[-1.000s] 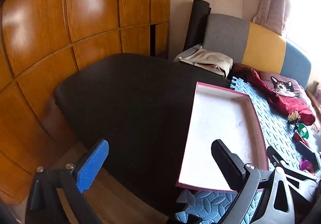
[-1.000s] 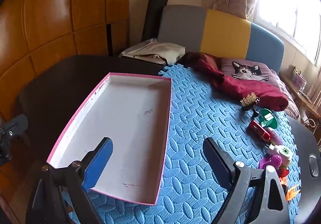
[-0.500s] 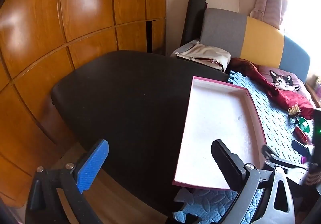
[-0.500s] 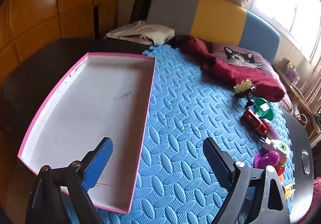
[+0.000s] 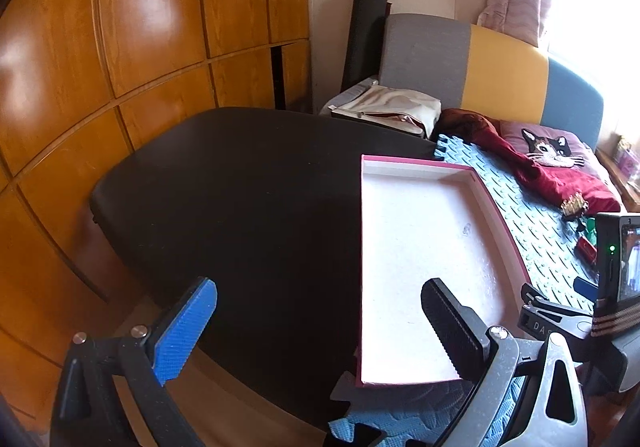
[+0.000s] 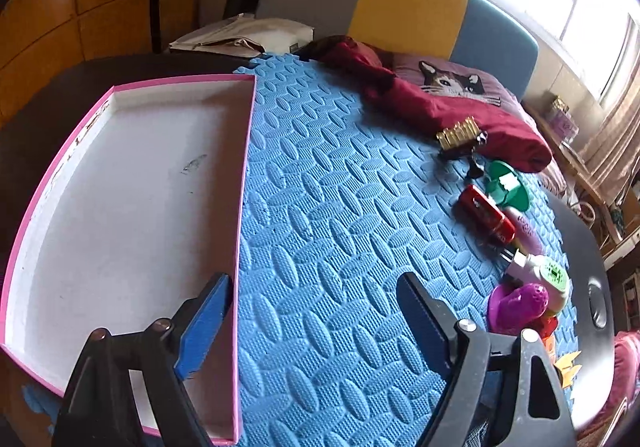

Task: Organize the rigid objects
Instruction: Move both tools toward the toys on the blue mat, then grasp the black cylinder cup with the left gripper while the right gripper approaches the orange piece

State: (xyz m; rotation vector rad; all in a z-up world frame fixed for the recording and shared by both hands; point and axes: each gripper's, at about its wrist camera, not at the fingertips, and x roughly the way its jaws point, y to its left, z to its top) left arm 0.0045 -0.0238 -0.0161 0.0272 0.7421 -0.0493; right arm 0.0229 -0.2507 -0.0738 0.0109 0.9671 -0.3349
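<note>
A blue foam mat [image 6: 340, 231] covers the surface; small toys [image 6: 512, 231] crowd its right edge, well apart from the empty pink tray [image 6: 120, 183]. Both tongs, left [image 5: 320, 327] and right [image 6: 316, 323], gape empty. Likely next: right reaches toyward.

A lived-in room of a home, by the look of the furnishings: wooden wardrobe panelling [image 5: 132, 59] along one wall, a grey, yellow and blue upholstered headboard [image 6: 404, 13], curtains [image 6: 616, 143] beside a bright window, a cat-face cushion [image 6: 452, 83] and crumpled red cloth [image 6: 432, 107]. Toys [image 6: 516, 303] strewn on blue foam play mat [image 6: 340, 247] over a dark table [image 5: 240, 199].
</note>
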